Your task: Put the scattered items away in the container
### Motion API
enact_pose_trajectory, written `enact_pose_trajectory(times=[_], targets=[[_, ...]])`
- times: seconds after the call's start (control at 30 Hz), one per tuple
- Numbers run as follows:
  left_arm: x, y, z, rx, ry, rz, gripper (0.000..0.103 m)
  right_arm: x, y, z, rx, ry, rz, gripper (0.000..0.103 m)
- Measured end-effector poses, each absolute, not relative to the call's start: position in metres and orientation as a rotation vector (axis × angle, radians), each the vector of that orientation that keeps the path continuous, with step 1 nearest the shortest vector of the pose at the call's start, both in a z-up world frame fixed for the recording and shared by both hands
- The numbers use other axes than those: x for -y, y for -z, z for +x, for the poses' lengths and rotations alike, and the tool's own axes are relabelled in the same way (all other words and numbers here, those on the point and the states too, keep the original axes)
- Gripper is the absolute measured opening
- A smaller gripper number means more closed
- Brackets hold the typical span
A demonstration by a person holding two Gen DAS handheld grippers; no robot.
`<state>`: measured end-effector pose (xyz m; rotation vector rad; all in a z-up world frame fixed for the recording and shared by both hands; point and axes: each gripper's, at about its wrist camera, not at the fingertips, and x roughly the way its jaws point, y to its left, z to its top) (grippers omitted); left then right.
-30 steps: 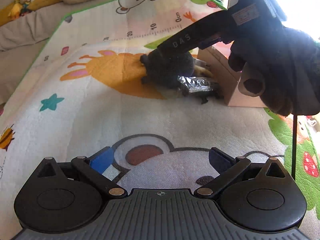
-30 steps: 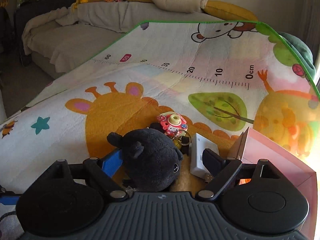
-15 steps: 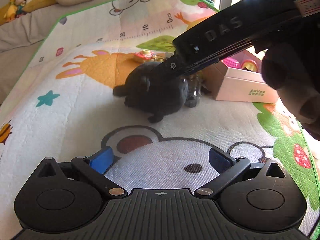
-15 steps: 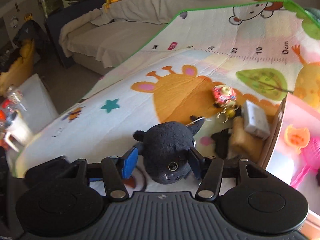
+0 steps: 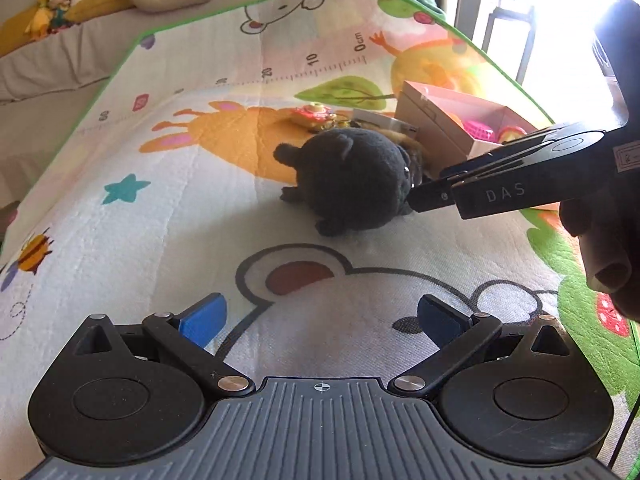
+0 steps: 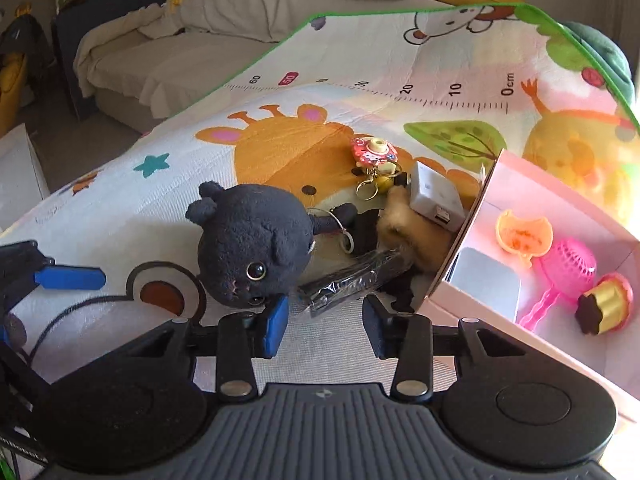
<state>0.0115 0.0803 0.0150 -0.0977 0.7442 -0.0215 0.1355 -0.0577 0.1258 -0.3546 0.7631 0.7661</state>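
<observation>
The play mat (image 6: 168, 208) is carrying everything, with the pink box (image 6: 532, 216) sitting open at its right side. The black plush cat (image 6: 252, 248) is lying on the mat just left of the box, beside a pile of small items. It is looking soft, light and squashy, so a pinch across its round head should hold. The right tool (image 6: 324, 326) is closing with nothing between its pads; its left pad is sitting just below the cat's chin. The left tool (image 5: 320, 318) is hanging wide open and empty, well short of the cat.
</observation>
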Motion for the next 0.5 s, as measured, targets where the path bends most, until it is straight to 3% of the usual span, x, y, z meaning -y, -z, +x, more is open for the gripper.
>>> enact_pose_trajectory(times=[0.13,0.23,0.5], targets=[[-0.087,-0.015,0.01,-0.75,0.0,-0.108,0.103,0.047,-0.112,0.133,-0.723,-0.688,-0.326,0.041],[-0.087,-0.018,0.008,-0.747,-0.001,-0.103,0.103,0.047,-0.103,0.136,-0.75,-0.684,-0.302,0.025],[-0.07,-0.019,0.013,-0.759,0.042,-0.091,0.103,0.108,-0.117,0.106,-0.785,-0.711,-0.261,0.016]])
